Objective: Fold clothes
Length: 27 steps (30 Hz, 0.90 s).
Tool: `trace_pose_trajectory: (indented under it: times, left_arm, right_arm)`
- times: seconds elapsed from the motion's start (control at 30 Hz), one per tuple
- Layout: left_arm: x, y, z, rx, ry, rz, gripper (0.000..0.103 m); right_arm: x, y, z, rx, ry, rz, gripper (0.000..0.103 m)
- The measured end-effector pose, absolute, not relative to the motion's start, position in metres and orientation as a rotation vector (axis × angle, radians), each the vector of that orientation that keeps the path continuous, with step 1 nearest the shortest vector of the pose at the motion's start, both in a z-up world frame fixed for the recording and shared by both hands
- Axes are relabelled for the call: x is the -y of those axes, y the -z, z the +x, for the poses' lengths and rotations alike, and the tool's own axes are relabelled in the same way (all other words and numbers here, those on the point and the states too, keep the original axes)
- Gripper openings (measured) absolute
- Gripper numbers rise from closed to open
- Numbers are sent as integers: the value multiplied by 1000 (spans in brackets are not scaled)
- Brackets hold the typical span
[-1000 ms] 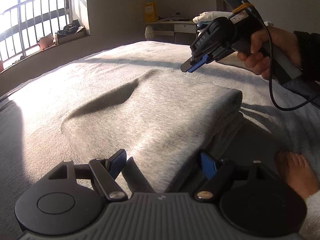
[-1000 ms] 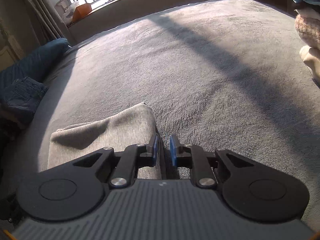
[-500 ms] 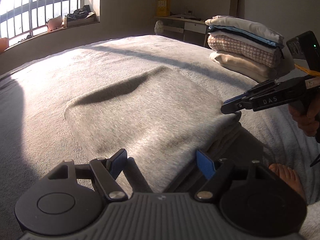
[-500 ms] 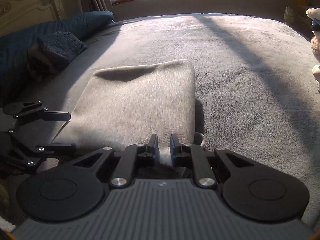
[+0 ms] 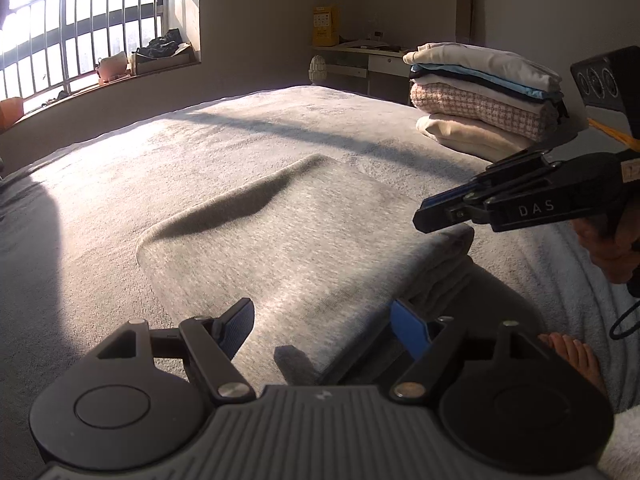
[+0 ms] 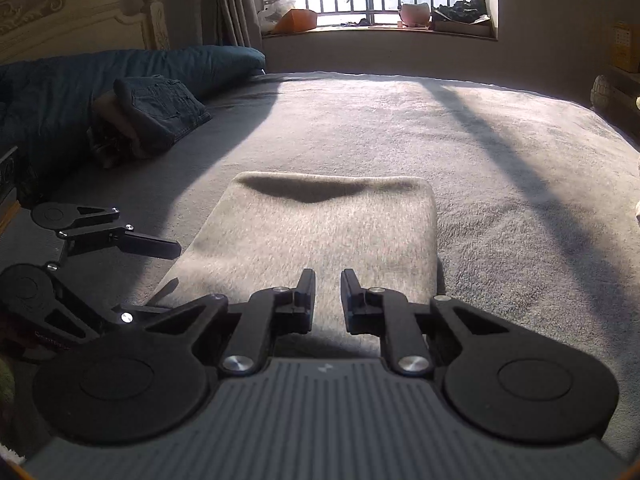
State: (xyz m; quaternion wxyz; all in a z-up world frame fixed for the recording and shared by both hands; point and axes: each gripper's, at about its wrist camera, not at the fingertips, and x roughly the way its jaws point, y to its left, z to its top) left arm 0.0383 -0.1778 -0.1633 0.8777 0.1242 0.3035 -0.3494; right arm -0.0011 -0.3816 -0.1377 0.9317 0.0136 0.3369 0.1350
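A folded grey garment [image 5: 280,232] lies flat on the grey bed cover [image 5: 120,168]; in the right wrist view the same garment [image 6: 320,224] stretches away from me. My left gripper [image 5: 322,308] hangs open over the garment's near edge, with only cloth below its blue pads. My right gripper [image 6: 328,276] hovers over the garment's near end, its jaws nearly together with a narrow empty gap. In the left wrist view the right gripper [image 5: 424,216] sits just above the garment's right corner, held by a hand [image 5: 608,248]. The left gripper [image 6: 170,268] shows at the garment's left side.
A stack of folded clothes [image 5: 480,92] stands at the bed's far right. Folded jeans [image 6: 160,108] and a dark blue duvet [image 6: 60,80] lie at the head end. A bare foot [image 5: 572,356] rests on the bed by the garment. Barred windows line the far wall.
The right gripper has come down from above the garment's far side to its right corner and rolled level; its view now faces along the garment. The left gripper has stayed put, open.
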Motion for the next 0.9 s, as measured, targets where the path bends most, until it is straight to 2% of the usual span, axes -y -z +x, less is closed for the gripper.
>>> trace_pose_trajectory:
  times: [0.13,0.43,0.77,0.9]
  left_arm:
    - [174,160,41,-630,696,248,77]
    - [176,167,51,-660,639,259,77]
    - [184,184,50,-721,639,330,81]
    - [185,186,47,-724,642,351,82]
  right_arm:
    - [384,150,1,-747,-226,65,13]
    - [383,123,-2,-664,-214,95,13]
    - [379,154,11,-780,-175,66,15]
    - [380,146,11,-756,-173,81,17]
